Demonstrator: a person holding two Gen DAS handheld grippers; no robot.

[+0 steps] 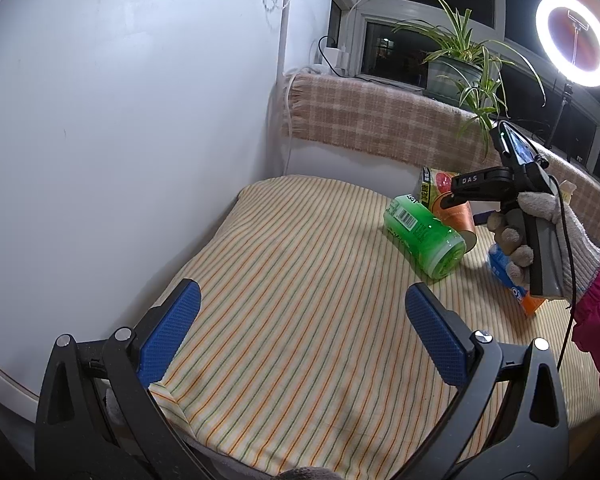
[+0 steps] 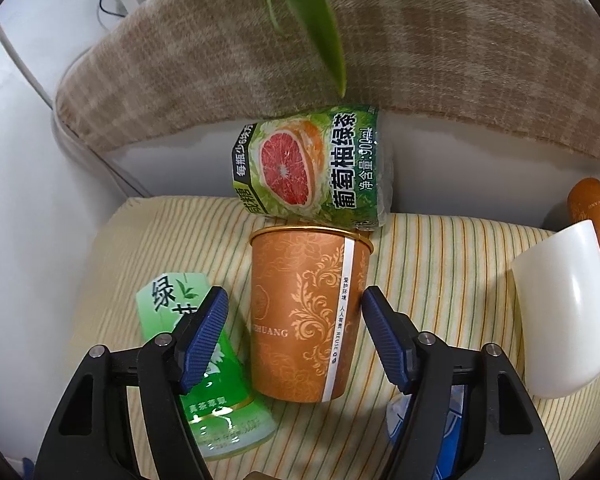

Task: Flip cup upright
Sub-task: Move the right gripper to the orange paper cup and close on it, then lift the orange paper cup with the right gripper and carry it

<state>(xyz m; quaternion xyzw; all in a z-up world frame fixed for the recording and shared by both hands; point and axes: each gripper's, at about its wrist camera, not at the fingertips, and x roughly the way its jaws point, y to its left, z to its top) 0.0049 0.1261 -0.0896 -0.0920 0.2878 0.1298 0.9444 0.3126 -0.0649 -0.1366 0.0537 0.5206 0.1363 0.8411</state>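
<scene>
An orange paper cup [image 2: 304, 312] with a gold floral print lies on the striped cloth [image 2: 440, 248], its gold rim pointing away from me. My right gripper [image 2: 296, 308] is open, one blue pad on each side of the cup, neither touching it. In the left wrist view the cup [image 1: 456, 214] shows partly behind a green can [image 1: 424, 236], with the right gripper's fingers over it. My left gripper [image 1: 300, 308] is open and empty, low over the cloth [image 1: 300, 280], well to the left of the cup.
A green tea can [image 2: 204, 368] lies just left of the cup. A grapefruit tea bottle [image 2: 312, 168] lies behind it. A white cup [image 2: 564, 316] and another orange cup [image 2: 596, 220] are at right. A blue packet [image 1: 508, 276], plaid blanket [image 1: 380, 116], plant [image 1: 460, 60] and ring light [image 1: 574, 40] are nearby.
</scene>
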